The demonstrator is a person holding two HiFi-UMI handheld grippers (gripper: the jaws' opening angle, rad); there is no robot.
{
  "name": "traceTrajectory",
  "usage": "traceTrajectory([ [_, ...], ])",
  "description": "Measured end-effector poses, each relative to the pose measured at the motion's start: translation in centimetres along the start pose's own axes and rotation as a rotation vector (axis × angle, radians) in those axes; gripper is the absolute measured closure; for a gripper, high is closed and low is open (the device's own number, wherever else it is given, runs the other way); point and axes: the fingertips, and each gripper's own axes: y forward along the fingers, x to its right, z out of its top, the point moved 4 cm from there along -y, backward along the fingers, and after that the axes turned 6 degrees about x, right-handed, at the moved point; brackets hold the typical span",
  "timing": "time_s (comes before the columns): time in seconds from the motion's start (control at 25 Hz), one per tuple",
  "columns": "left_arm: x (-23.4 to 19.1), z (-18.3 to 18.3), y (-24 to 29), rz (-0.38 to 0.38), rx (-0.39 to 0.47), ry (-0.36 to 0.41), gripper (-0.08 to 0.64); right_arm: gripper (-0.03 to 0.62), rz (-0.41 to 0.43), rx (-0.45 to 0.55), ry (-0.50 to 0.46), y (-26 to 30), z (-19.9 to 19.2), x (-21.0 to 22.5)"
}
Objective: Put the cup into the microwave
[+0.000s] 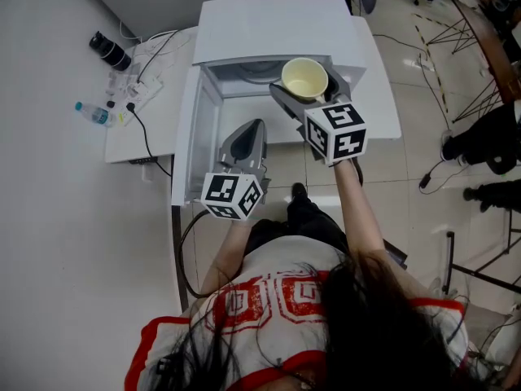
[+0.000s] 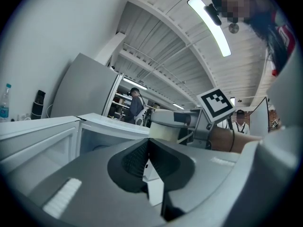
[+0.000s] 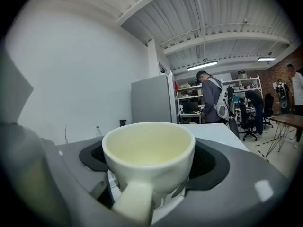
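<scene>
At the mouth of the open microwave [image 1: 277,27], toward the right side of its opening, the cream cup [image 1: 304,77] sits upright and empty in my right gripper [image 1: 312,96]. The jaws pinch it by the body from either side, and the handle points back along the gripper. I judge it not yet set down inside.

My left gripper [image 1: 253,129] has its jaws pressed together on nothing. It hovers in front of the opening, just beside the microwave door [image 1: 186,145], which stands swung out to the left.

The main danger I see is clearance. The cup rides close to the opening's right edge, and a crooked push could knock its rim or the gripper's bulk against the frame and twist the cup in the pads. The glazed wall looks slick, so a jolt might let it slip and drop. If my left gripper drifts, it could nudge the door inward across the path.
</scene>
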Motion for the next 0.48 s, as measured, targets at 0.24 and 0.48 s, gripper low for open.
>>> traceTrajectory([
  [0.24,-0.7,-0.1,0.4,0.009,0.004,0.008,0.561,0.127,0.002,-0.005,0.013,0.0,-1.0,-0.3],
  [0.48,-1.0,-1.0,1.3,0.016,0.018,0.007,0.561,0.127,0.028,-0.023,0.010,0.5,-2.8,-0.2],
])
